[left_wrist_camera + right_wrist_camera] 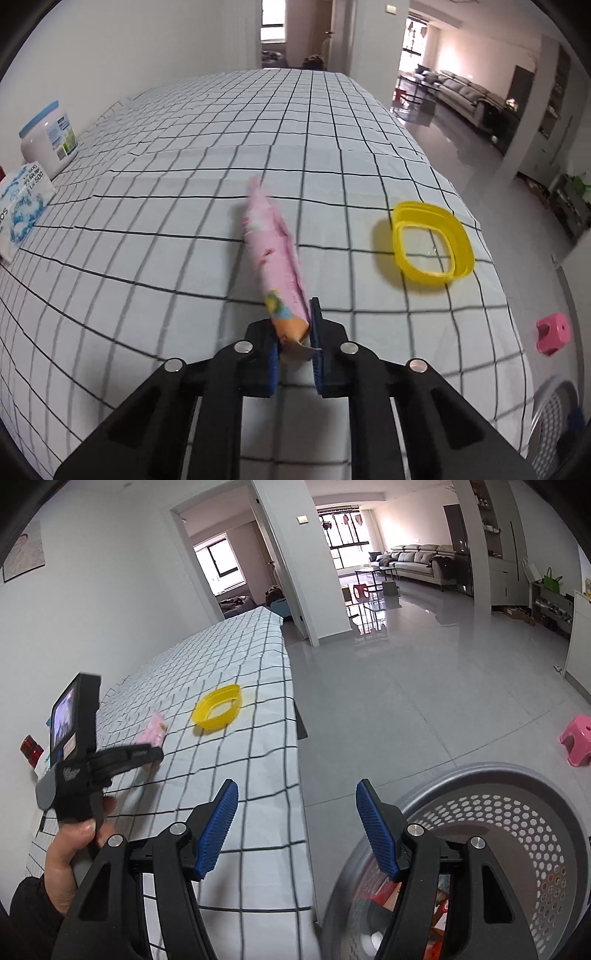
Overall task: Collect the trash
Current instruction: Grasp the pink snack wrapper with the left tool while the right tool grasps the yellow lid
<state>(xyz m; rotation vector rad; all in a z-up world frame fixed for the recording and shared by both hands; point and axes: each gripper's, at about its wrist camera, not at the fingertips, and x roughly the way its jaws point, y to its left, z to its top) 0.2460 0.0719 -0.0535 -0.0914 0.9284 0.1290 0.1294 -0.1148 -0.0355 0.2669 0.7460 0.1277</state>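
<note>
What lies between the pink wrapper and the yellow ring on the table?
Only bare checked tablecloth lies between the pink wrapper and the yellow ring, seen in both views.

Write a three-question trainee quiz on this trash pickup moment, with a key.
1. True or false: the left gripper is shut on the pink wrapper.
2. The yellow ring lies: A) in the basket, B) on the checked tablecloth, C) on the floor.
3. Fill in: the right gripper is open and holds ____.

Key: 1 true. 2 B. 3 nothing; it hangs between the table edge and the grey basket on the floor.
</note>
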